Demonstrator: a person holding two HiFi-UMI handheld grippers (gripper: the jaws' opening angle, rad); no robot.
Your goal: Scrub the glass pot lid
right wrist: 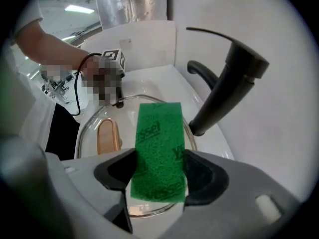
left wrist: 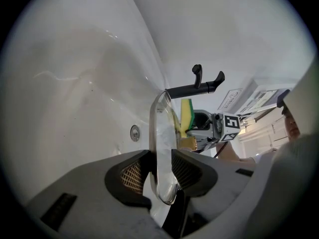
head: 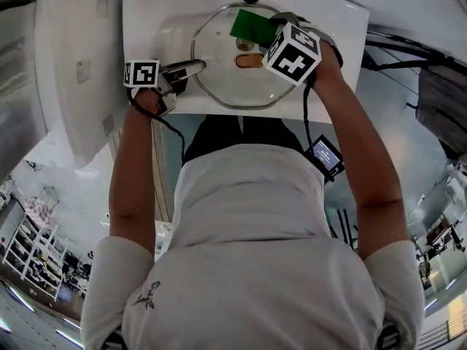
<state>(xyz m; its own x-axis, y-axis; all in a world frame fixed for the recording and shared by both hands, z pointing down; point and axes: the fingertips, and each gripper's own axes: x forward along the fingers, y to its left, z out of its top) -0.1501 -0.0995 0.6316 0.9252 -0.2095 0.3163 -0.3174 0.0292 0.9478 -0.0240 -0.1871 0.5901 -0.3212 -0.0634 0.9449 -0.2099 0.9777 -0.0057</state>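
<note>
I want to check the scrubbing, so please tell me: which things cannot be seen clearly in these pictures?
Head view: the jaws of the right gripper, under its marker cube.
Right gripper view: part of the lid's near rim, behind the sponge.
Left gripper view: the lid's glass face, seen edge-on.

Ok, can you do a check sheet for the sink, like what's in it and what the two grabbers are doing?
Surface: white sink, with the lid over its basin.
Job's things: glass pot lid, handle side up; green sponge over it, contact unclear.
Clutter: nothing seen.
Grippers: left gripper shut on the lid's rim; right gripper shut on the sponge.
Cables: black cable runs from the left gripper; second cable runs from the right gripper to a small screen device.
Surroundings: black faucet behind the basin.
</note>
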